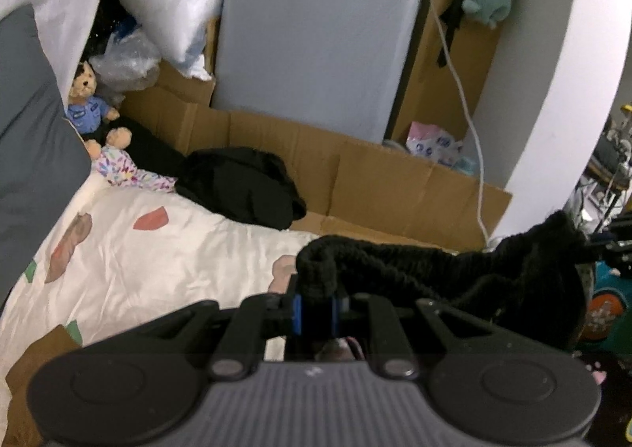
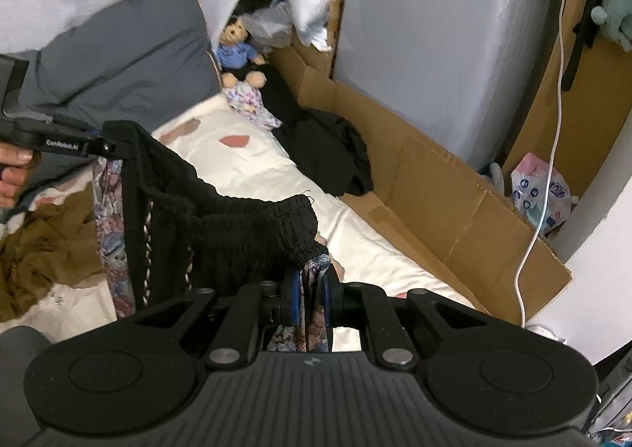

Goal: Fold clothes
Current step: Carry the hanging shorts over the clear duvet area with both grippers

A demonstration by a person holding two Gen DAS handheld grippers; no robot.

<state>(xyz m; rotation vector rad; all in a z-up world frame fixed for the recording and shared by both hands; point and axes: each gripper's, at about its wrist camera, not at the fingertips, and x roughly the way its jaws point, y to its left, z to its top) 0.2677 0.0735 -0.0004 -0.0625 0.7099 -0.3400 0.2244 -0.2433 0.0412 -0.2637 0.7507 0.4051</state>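
Black knit top hung between your left gripper and right gripper, both fingers clamped on it above the bed.

I count two grippers: left gripper and right gripper, each clamped on one black knit garment strung between them. One hand visible, on the left tool's handle. Ahead of my fingers: one teddy bear, one black clothes heap, one patterned cloth by the bear. Left of the right tool: one brown garment. One grey pillow far left. One wrapped mattress upright ahead, one white cable to the right, one tissue pack beyond it. One cardboard sheet lining the bed edge.
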